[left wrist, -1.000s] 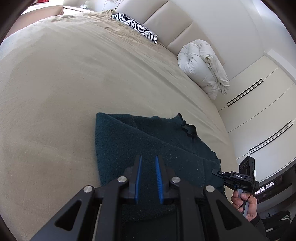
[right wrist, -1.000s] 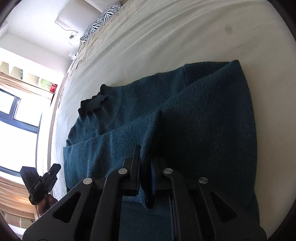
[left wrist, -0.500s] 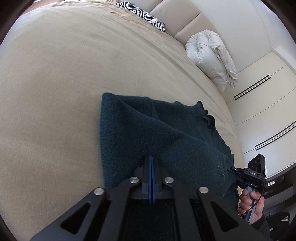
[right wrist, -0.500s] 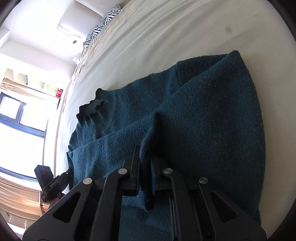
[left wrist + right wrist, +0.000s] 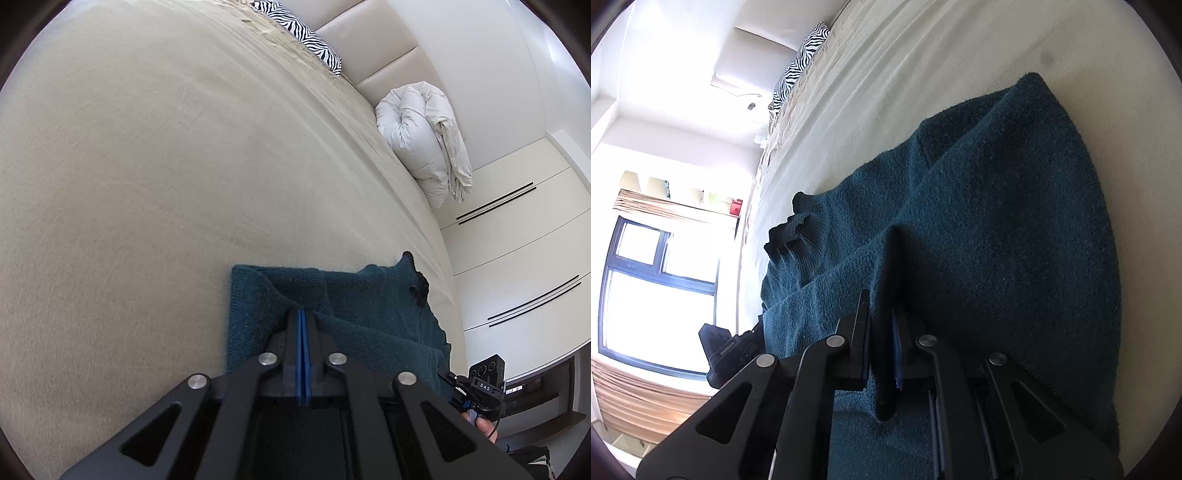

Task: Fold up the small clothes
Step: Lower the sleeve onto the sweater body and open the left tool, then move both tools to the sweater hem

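Observation:
A dark teal knitted sweater lies partly folded on the beige bed, its collar toward the bed's right edge. My left gripper is shut, its blue pads pressed together on the sweater's edge, which rises in a ridge toward the tips. In the right wrist view the sweater fills the middle. My right gripper is shut on a raised fold of the sweater. The other gripper shows at the lower right of the left wrist view.
A rolled white duvet and a zebra-print pillow lie at the head of the bed by the padded headboard. White wardrobe doors stand to the right. A window is at the left of the right wrist view.
My left gripper has gone from open to shut on the sweater's edge and lifted it. Both cameras have tilted and risen. The right gripper has kept its hold on the fold.

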`<state>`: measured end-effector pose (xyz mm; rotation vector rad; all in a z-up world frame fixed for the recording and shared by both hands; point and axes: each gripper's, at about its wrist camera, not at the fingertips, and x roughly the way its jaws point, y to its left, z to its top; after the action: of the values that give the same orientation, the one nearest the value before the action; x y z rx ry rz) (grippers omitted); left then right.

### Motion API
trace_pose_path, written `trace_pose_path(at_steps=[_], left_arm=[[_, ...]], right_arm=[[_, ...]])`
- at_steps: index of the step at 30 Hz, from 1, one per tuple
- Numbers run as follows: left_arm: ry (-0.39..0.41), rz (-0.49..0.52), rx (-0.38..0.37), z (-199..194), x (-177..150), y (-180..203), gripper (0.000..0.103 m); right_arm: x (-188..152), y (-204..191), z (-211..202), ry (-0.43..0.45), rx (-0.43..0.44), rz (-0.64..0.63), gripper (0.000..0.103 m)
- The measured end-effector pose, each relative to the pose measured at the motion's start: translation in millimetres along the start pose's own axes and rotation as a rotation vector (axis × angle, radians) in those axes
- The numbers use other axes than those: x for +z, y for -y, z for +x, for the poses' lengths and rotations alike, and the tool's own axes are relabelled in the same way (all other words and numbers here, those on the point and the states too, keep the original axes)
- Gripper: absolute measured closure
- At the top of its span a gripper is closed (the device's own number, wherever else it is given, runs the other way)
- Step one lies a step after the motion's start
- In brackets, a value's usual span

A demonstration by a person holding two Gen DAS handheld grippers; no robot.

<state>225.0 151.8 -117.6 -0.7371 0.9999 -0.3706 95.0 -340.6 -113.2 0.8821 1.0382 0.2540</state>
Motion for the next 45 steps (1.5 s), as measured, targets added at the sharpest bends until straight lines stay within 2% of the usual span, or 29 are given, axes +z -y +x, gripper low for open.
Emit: trace_pose_path(at_steps=[4, 11, 13, 16, 18, 23, 24, 26, 27, 29, 31, 37, 40, 45], left_arm=[[0.003, 0.007, -0.010, -15, -7, 1, 0.099], [-0.021, 0.088, 0.011, -38, -46, 12, 0.097], [-0.023, 0.111, 0.016, -45, -57, 17, 0.093], [-0.030, 0.144, 0.022, -57, -77, 25, 0.082], [-0.035, 0.166, 0.027, -65, -94, 32, 0.075], [-0.052, 0.203, 0.028, -92, -148, 41, 0.059], [-0.053, 0.197, 0.021, -100, -159, 41, 0.053], [-0.052, 0.176, 0.018, -113, -178, 40, 0.048], [-0.051, 0.166, 0.013, -121, -190, 38, 0.046], [-0.043, 0.147, 0.003, -133, -210, 37, 0.043], [-0.038, 0.126, 0.002, -141, -226, 36, 0.037], [-0.031, 0.111, 0.031, -157, -257, 36, 0.031], [-0.022, 0.109, 0.033, -166, -264, 37, 0.030], [-0.029, 0.110, 0.050, -165, -267, 40, 0.029]], right_arm=[[-2, 3, -8, 0.005, 0.013, 0.029, 0.092], [-16, 11, -28, 0.032, 0.008, 0.040, 0.092], [-22, 12, -35, 0.039, 0.009, 0.039, 0.092], [-34, 15, -44, 0.049, 0.018, 0.042, 0.092], [-43, 23, -53, 0.053, 0.012, 0.058, 0.087], [-70, 41, -90, 0.106, 0.037, 0.083, 0.087], [-75, 45, -100, 0.114, 0.040, 0.090, 0.084], [-86, 54, -123, 0.145, 0.038, 0.116, 0.064], [-90, 59, -134, 0.171, 0.061, 0.141, 0.051], [-97, 66, -153, 0.224, 0.141, 0.183, 0.043], [-100, 67, -163, 0.259, 0.180, 0.198, 0.037], [-103, 57, -154, 0.210, 0.196, 0.154, 0.037], [-110, 54, -145, 0.183, 0.187, 0.149, 0.037], [-112, 51, -149, 0.190, 0.205, 0.142, 0.037]])
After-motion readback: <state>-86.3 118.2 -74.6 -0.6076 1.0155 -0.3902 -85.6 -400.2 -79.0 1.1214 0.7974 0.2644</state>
